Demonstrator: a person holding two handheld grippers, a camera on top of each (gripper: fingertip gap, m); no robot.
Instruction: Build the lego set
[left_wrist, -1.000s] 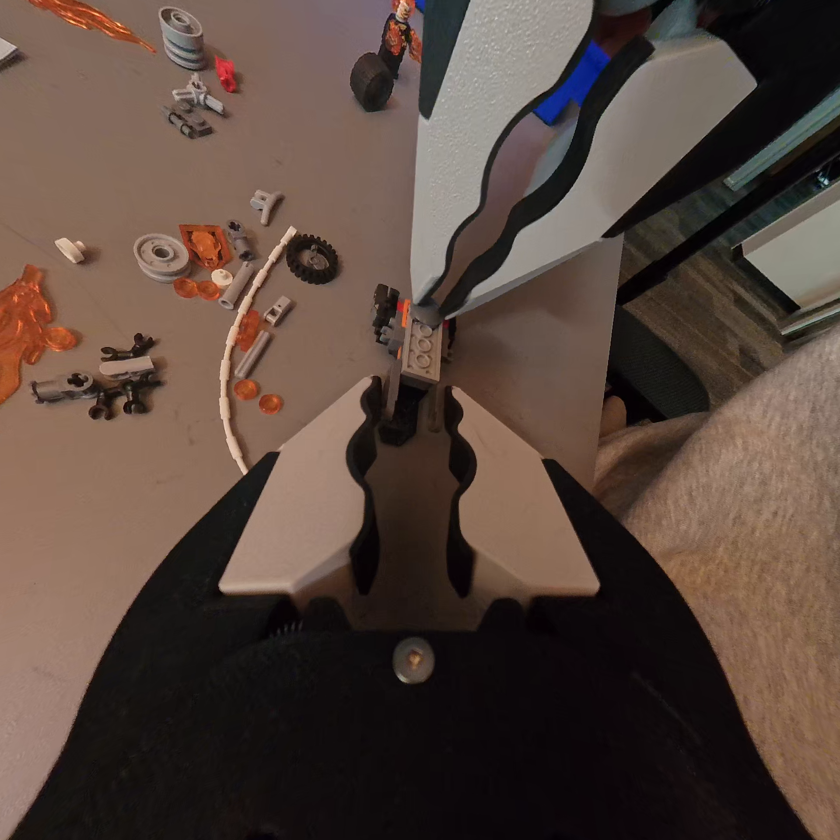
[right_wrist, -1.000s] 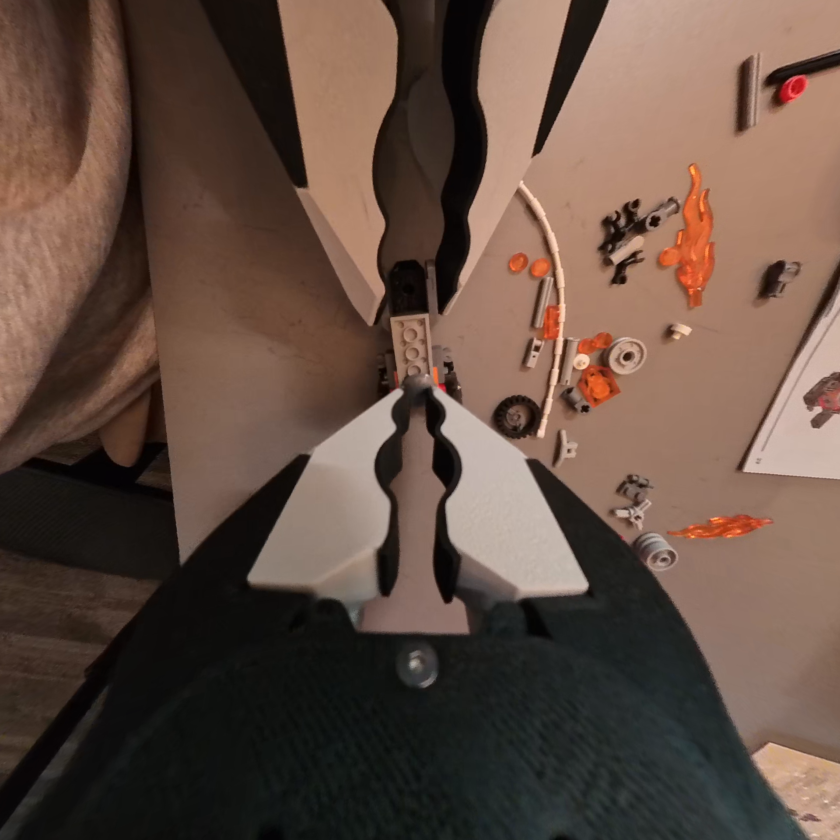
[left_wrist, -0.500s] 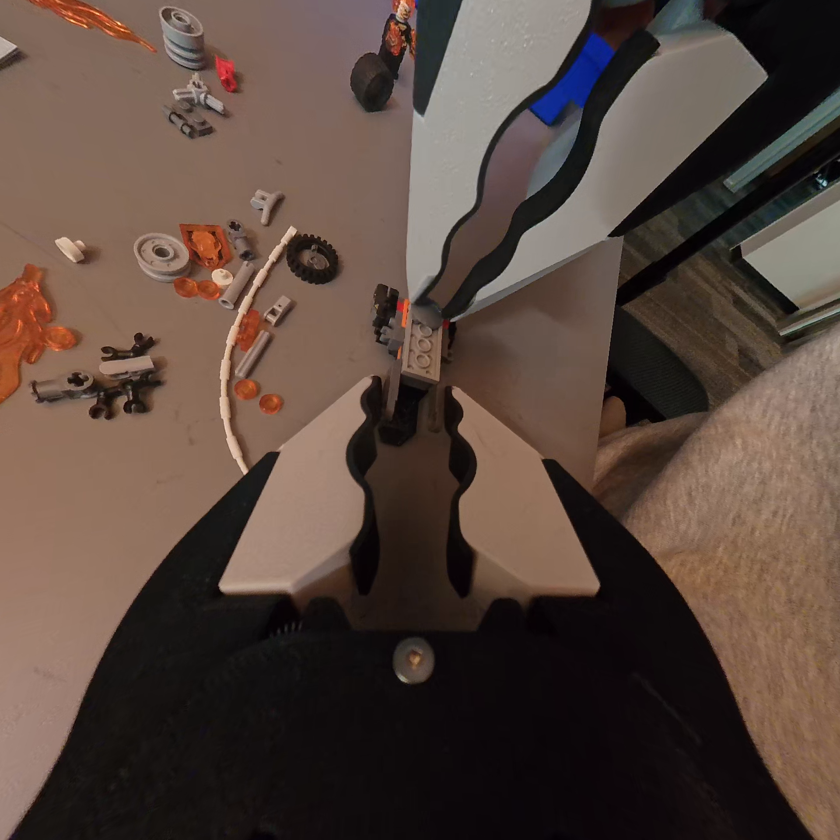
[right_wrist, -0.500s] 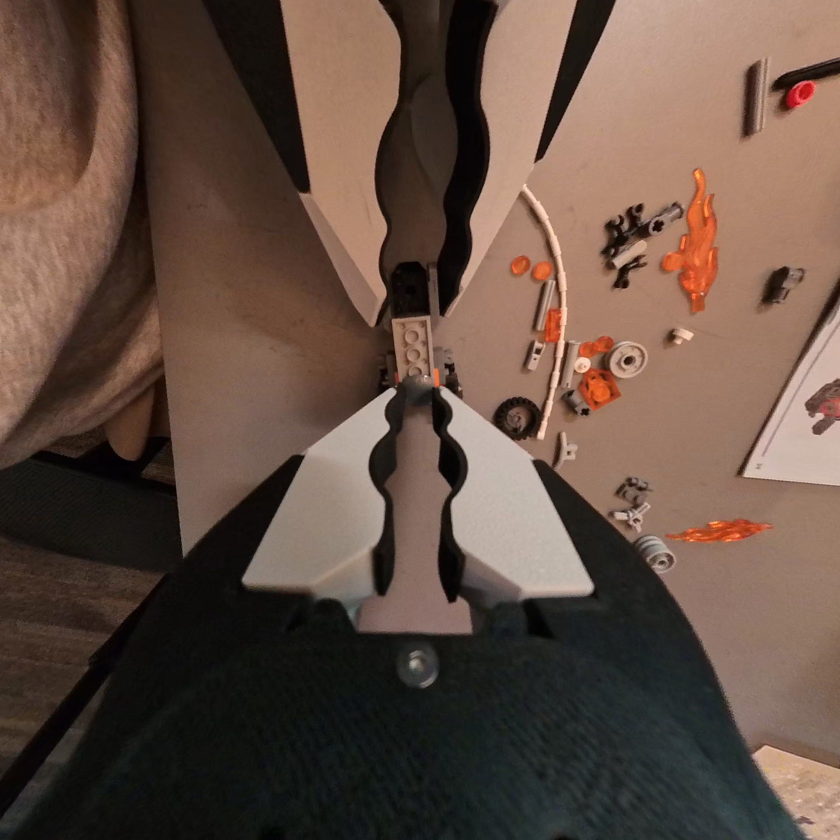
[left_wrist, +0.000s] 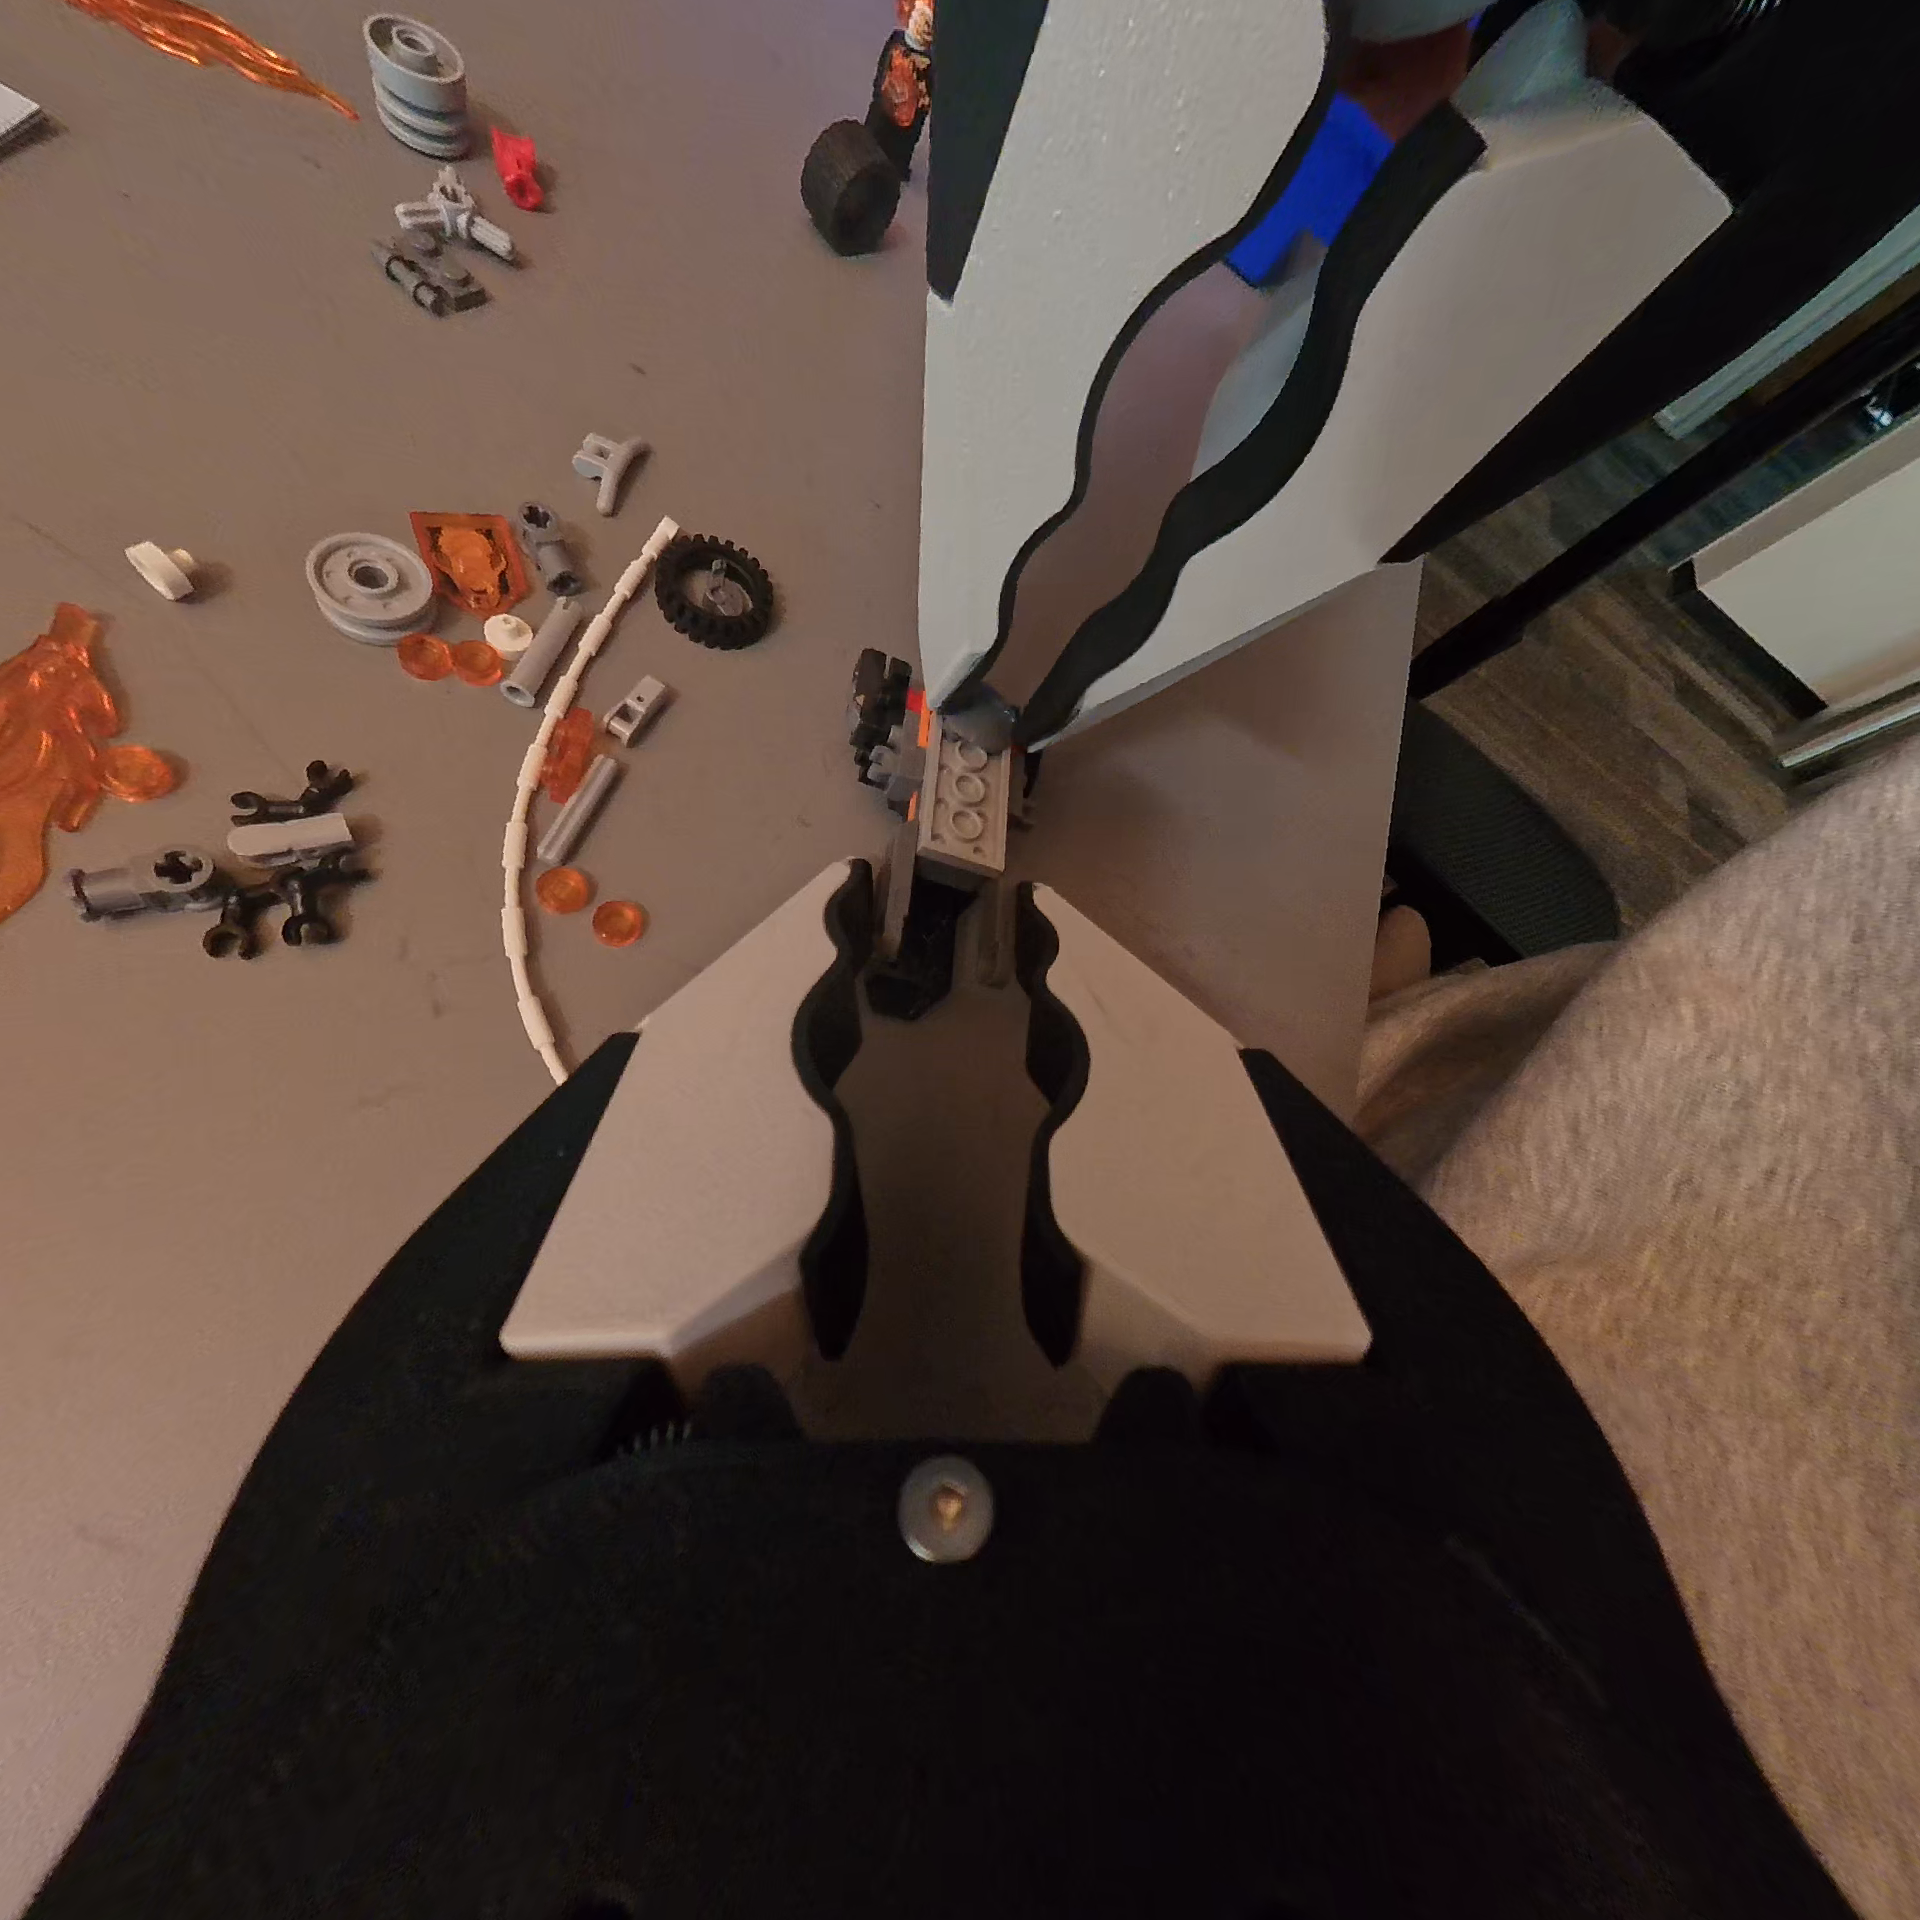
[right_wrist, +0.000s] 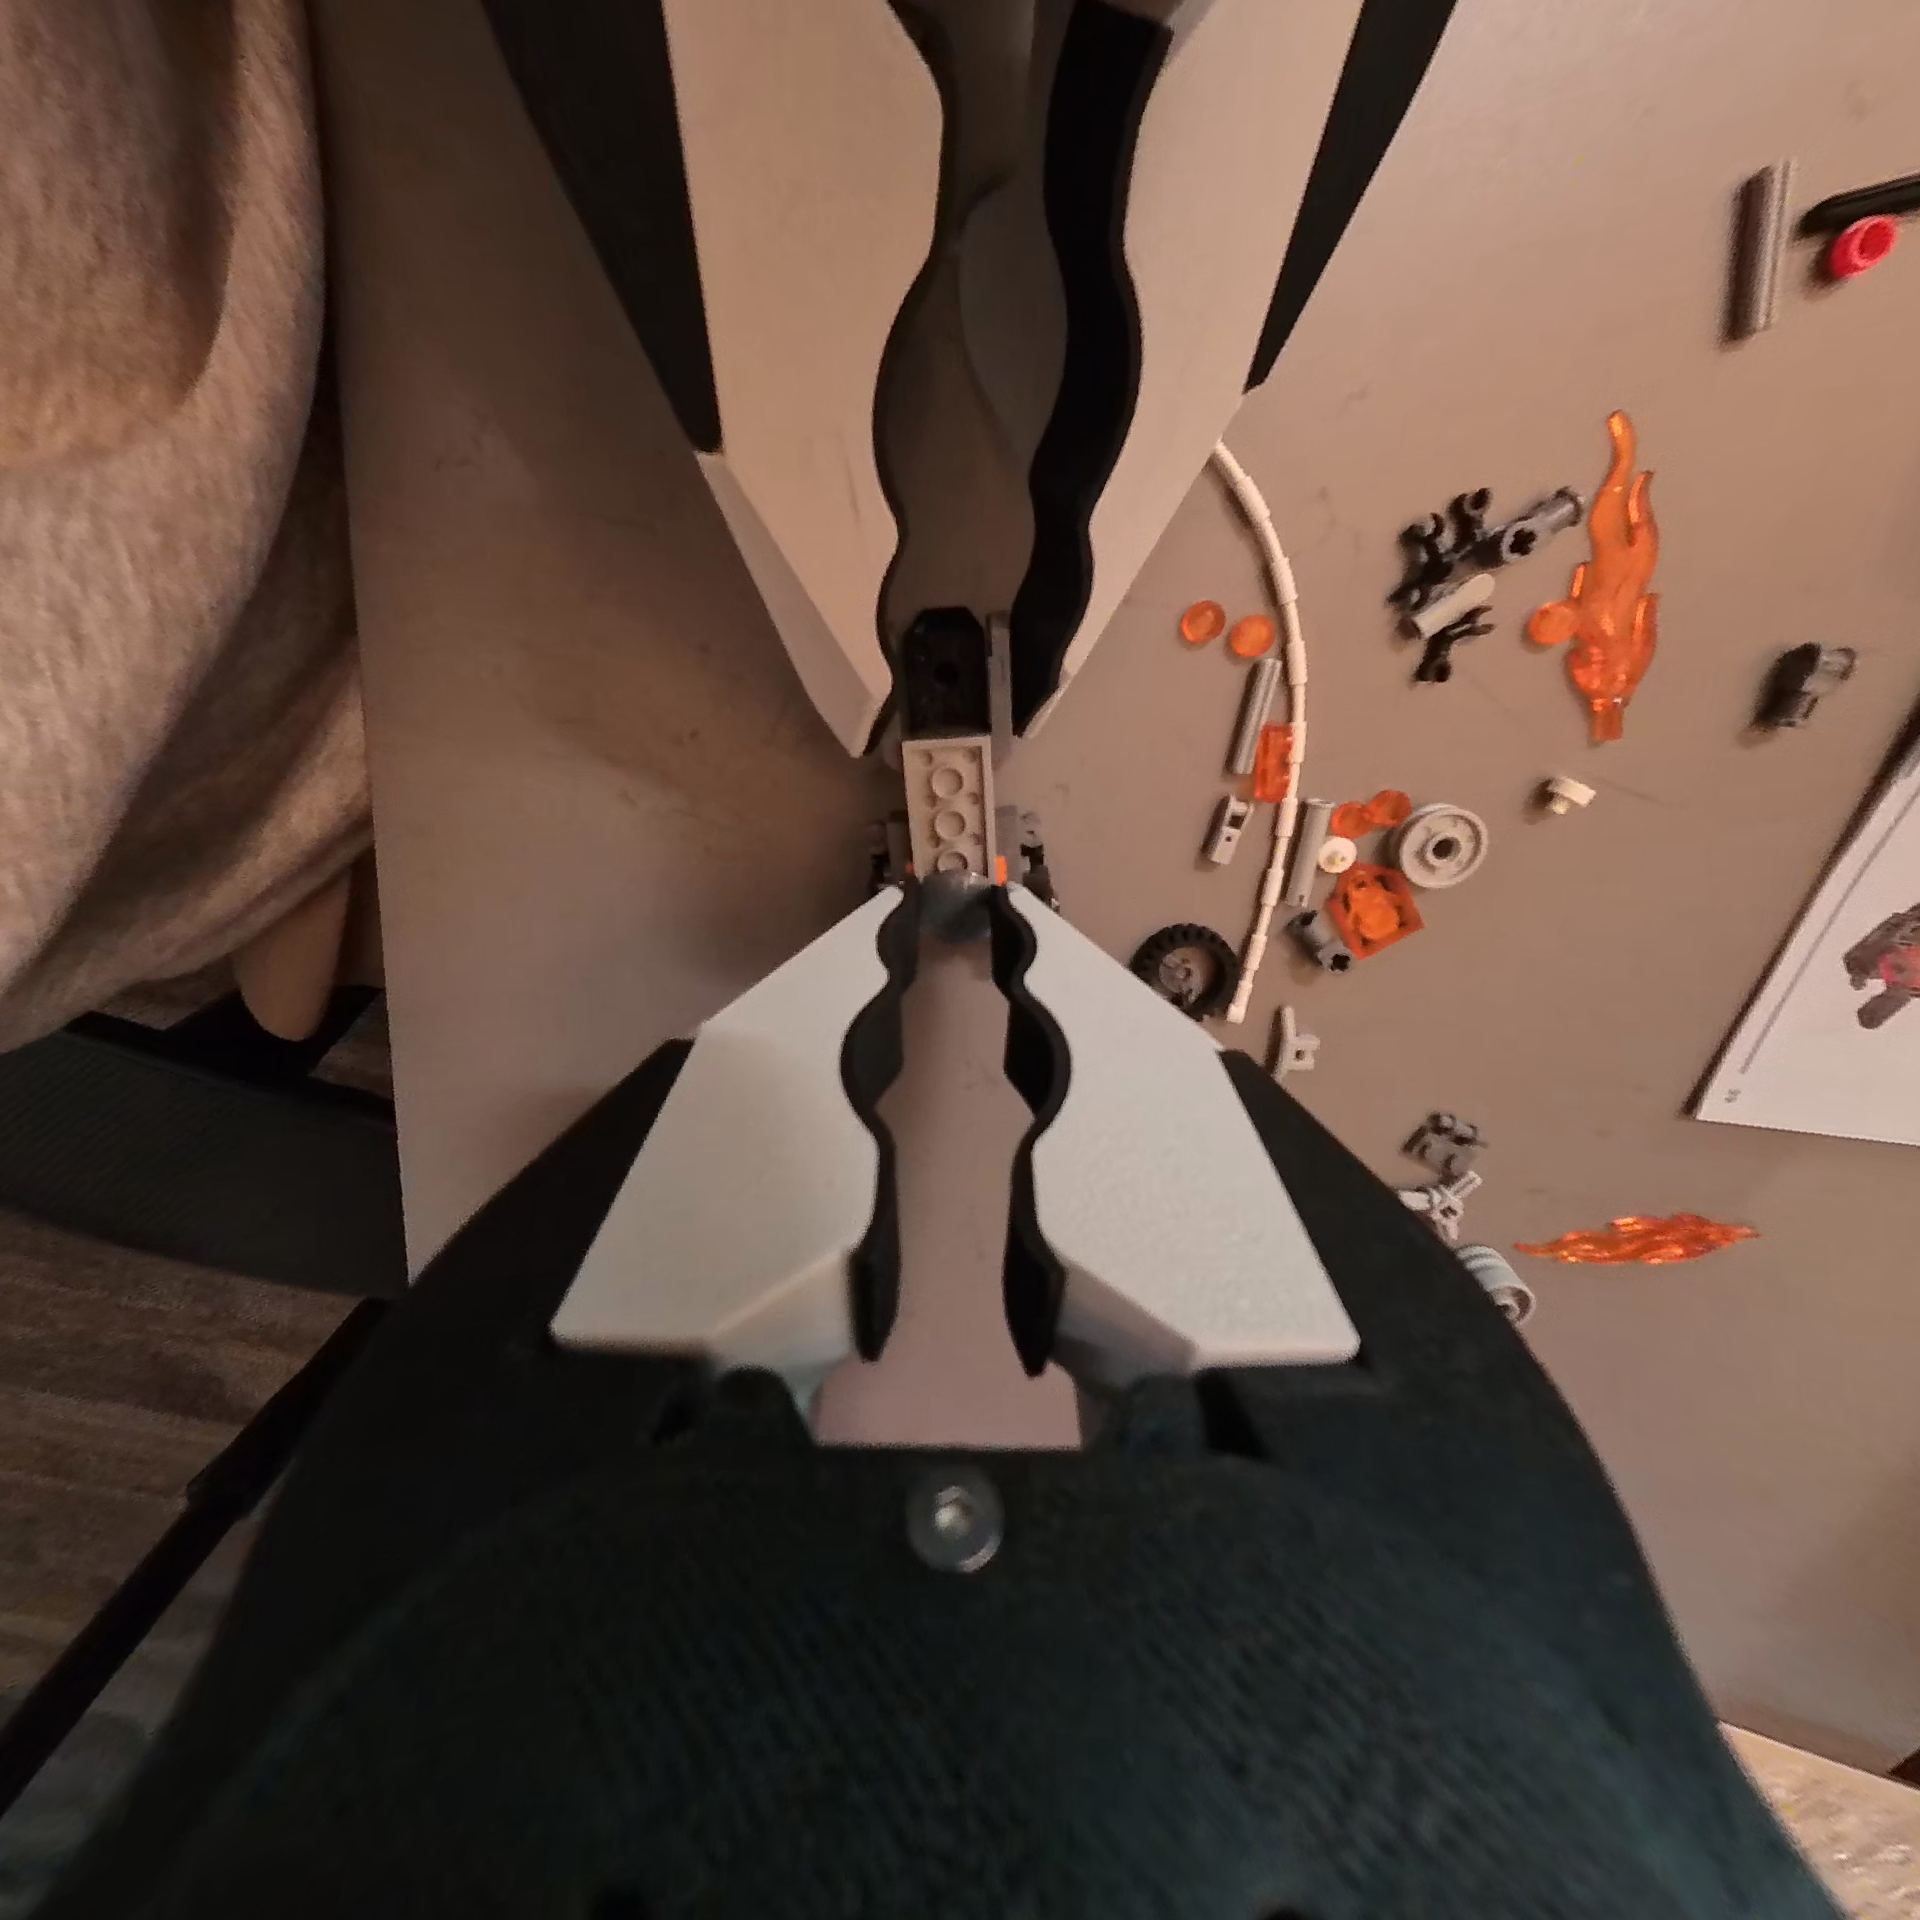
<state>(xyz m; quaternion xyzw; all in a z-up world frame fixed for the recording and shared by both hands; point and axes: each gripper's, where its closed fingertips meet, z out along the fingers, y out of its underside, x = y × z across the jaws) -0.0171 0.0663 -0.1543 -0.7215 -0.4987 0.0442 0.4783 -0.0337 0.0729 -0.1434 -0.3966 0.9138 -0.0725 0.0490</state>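
My left gripper (left_wrist: 940, 894) is shut on a small lego assembly (left_wrist: 966, 816): a grey studded plate on a black and dark grey body with orange bits, held just above the table. My right gripper (left_wrist: 987, 717) comes in from the opposite side, shut on a small dark grey round piece (left_wrist: 987, 719) that rests on the far end of the plate. In the right wrist view, the right gripper (right_wrist: 954, 904) pinches the round piece (right_wrist: 956, 899) against the assembly (right_wrist: 948, 800), and the left gripper (right_wrist: 951, 717) reaches down from above.
Loose parts lie on the grey table (left_wrist: 260, 1195): a black tyre (left_wrist: 714, 592), grey wheel hubs (left_wrist: 369, 582), orange flame pieces (left_wrist: 52, 717), a white hose (left_wrist: 551, 790), a black wheel (left_wrist: 850, 187). An instruction sheet (right_wrist: 1829, 956) lies nearby. The person's grey clothing (left_wrist: 1662, 1143) lies past the table edge. My left and right fingertips are right by each other.
The right gripper has shifted and tilted slightly over the plate's end. Both grips and the assembly's place stay the same.
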